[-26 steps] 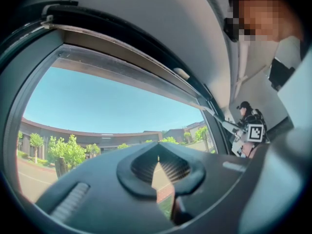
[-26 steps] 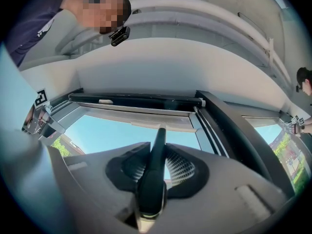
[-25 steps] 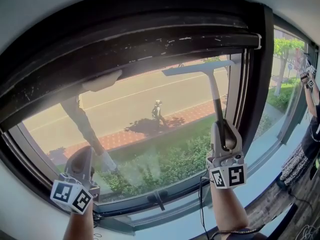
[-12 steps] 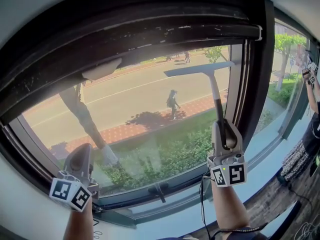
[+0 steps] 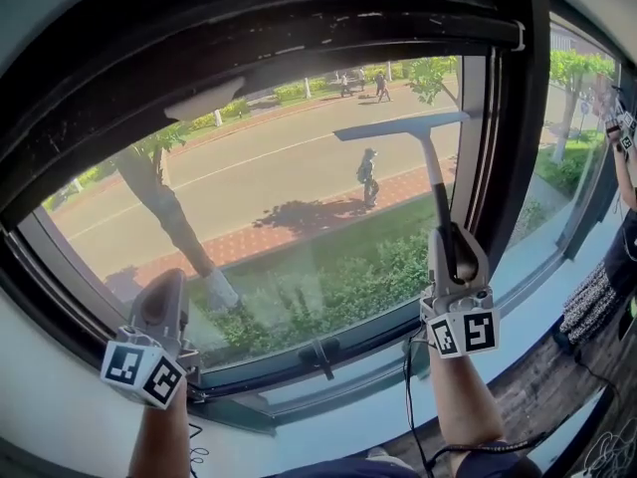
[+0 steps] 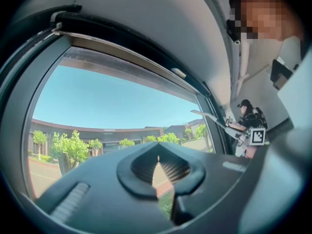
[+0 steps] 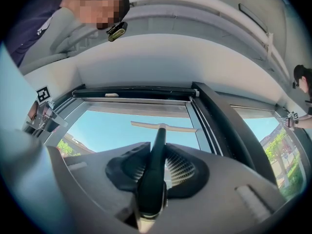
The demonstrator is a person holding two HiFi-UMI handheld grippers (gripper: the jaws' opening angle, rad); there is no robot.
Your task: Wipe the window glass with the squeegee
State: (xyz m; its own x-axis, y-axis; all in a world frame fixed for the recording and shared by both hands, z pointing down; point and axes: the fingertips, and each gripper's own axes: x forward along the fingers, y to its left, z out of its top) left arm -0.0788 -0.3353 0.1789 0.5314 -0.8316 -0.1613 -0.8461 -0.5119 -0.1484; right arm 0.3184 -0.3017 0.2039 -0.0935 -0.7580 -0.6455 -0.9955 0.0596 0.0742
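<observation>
- Head view: right gripper (image 5: 453,257) clamps the squeegee (image 5: 430,172) by its handle; the shaft runs upward from the jaws, blade crosswise high on the window glass (image 5: 269,217), right side
- Left gripper view: left gripper (image 6: 157,164) closed, empty, low at the left
- Right gripper view: handle pinched, blade straight ahead

No legible words, numbers or brand marks in any view. Marker cube (image 5: 142,373) on the left gripper (image 5: 164,285) and its twin on the right gripper (image 5: 450,235): black-and-white square code patterns only, no letters. Squeegee (image 5: 435,182) bare of print; anything on the street beyond the window glass (image 5: 279,197) too small to read.
</observation>
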